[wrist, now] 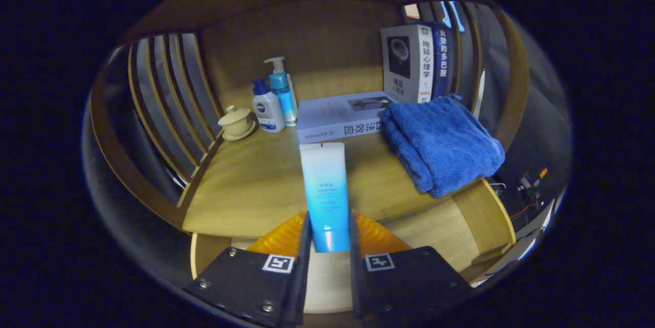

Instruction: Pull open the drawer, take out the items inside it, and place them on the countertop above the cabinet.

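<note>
Now your hand-held gripper [327, 238] was clamped on the blue tube [324, 190] above the worktop [245, 184]; you needed the bare patch short of the lying book [340, 115].

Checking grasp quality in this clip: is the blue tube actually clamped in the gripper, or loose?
Clamped. Both fingers of the gripper press the cap end of the blue tube, which stands up between them, in front of the countertop.

A home-like booth: wooden countertop [245, 190] with books [414, 64], toiletry bottles [274, 100], folded towel [442, 146].
</note>
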Demonstrator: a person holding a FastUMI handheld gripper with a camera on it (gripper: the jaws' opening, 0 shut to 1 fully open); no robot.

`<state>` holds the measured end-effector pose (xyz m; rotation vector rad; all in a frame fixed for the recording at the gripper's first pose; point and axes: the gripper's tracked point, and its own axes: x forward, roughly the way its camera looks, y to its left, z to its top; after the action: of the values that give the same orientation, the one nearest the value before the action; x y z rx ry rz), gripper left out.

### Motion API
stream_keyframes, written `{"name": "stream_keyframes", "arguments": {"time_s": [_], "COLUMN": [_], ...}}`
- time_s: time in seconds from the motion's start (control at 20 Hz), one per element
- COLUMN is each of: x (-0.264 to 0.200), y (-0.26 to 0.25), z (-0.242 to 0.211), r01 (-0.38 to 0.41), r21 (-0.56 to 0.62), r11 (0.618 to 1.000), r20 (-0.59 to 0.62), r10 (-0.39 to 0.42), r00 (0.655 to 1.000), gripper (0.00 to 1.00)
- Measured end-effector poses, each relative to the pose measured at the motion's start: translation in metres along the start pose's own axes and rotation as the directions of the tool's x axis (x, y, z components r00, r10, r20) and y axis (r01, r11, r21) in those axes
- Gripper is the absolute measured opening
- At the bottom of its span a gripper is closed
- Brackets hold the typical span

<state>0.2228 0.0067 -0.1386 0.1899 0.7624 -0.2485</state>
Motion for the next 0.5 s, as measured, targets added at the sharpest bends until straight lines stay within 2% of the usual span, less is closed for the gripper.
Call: {"name": "stream_keyframes", "arguments": {"time_s": [0.3, 0.5], "x": [0.026, 0.034], "y": [0.015, 0.016], "z": [-0.013, -0.006], "r01": [-0.020, -0.024], "r21": [-0.001, 0.015], "r11": [1.000, 1.000], "r20": [-0.064, -0.055], "r10": [0.020, 0.025], "r00": [0.998, 0.998], "gripper": [0.36, 0.36]}}
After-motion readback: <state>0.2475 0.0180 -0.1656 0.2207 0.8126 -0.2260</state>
